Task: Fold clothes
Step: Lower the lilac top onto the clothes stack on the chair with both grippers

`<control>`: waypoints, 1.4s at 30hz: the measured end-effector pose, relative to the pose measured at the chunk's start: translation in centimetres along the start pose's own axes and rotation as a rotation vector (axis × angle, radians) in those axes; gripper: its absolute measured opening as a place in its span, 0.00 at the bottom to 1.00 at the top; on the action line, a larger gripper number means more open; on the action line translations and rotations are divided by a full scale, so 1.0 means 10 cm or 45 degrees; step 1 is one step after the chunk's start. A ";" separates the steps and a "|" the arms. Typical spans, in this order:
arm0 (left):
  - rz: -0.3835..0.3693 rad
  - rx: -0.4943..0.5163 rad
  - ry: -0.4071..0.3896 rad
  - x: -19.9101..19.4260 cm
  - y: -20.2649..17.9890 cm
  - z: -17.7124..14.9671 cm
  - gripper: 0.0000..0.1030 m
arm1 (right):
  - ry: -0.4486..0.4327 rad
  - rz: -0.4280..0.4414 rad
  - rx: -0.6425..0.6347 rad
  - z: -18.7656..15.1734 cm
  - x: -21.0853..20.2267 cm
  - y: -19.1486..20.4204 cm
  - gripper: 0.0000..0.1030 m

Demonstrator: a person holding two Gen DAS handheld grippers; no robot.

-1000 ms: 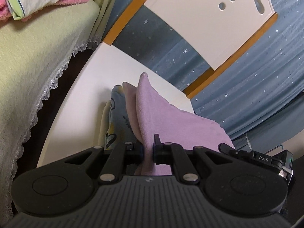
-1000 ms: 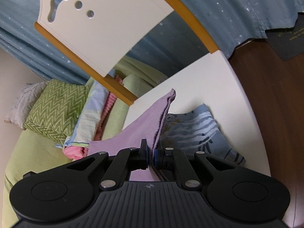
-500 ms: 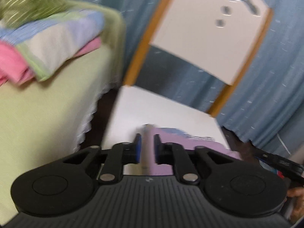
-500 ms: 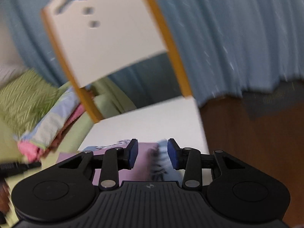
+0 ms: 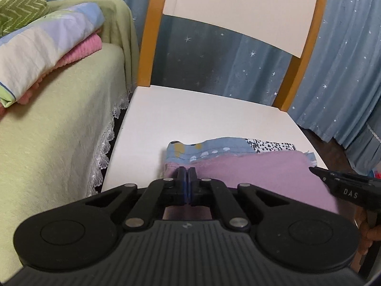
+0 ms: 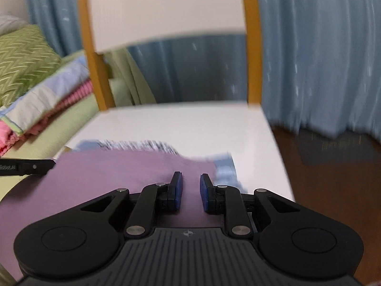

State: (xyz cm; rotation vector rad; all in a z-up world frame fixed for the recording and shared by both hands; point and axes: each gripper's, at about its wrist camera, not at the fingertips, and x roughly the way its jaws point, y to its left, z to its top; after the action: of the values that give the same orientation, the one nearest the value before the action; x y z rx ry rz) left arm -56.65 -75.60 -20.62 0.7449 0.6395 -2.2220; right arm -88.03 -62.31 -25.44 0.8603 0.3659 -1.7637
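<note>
A purple cloth (image 5: 266,178) lies flat on top of a blue patterned garment (image 5: 214,151) on the white chair seat (image 5: 202,116). My left gripper (image 5: 187,174) is shut with nothing between its pads, just above the purple cloth's near left corner. In the right wrist view the purple cloth (image 6: 107,178) spreads under my right gripper (image 6: 190,186), which is open and empty above it, with the blue garment (image 6: 223,166) showing past its far edge. The right gripper's body (image 5: 345,190) shows at the left view's right edge.
The chair has a white backrest (image 5: 243,9) with orange posts (image 5: 150,43). A bed with a pale green cover (image 5: 54,128) stands to the left, bearing folded bedding (image 5: 47,40) and a green zigzag pillow (image 5: 16,2). Blue starred curtains (image 5: 345,59) hang behind. Dark wood floor (image 6: 333,190) lies to the right.
Both grippers let go of the purple cloth, which was held up and now lies flat on the blue garment. The left gripper has shut empty. The right stays open.
</note>
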 end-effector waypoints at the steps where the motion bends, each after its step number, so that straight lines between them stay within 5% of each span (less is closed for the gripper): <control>1: -0.013 -0.023 0.003 -0.02 0.04 0.02 0.01 | -0.005 0.019 0.033 0.00 -0.01 -0.06 0.21; 6: -0.046 -0.135 -0.119 -0.50 0.18 -0.04 0.01 | -0.111 0.089 0.161 -0.04 -0.44 -0.29 0.24; 12: -0.048 0.013 -0.227 -1.08 -0.08 -0.63 0.01 | -0.212 0.155 0.081 -0.41 -1.06 -0.25 0.24; 17: -0.027 -0.111 -0.142 -0.93 0.00 -0.92 0.01 | -0.166 0.127 0.005 -0.68 -1.02 -0.09 0.23; 26: -0.040 -0.254 -0.205 -1.17 0.06 -0.92 0.01 | -0.191 0.091 0.055 -0.72 -1.08 -0.05 0.24; 42: 0.105 -0.234 -0.124 -1.22 -0.23 -1.01 0.02 | -0.169 0.022 -0.038 -0.97 -1.24 0.11 0.25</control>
State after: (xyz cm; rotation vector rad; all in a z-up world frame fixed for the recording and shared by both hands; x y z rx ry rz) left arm -47.91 -62.23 -19.21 0.5571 0.7397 -2.0775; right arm -81.54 -48.13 -23.23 0.7190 0.2962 -1.7843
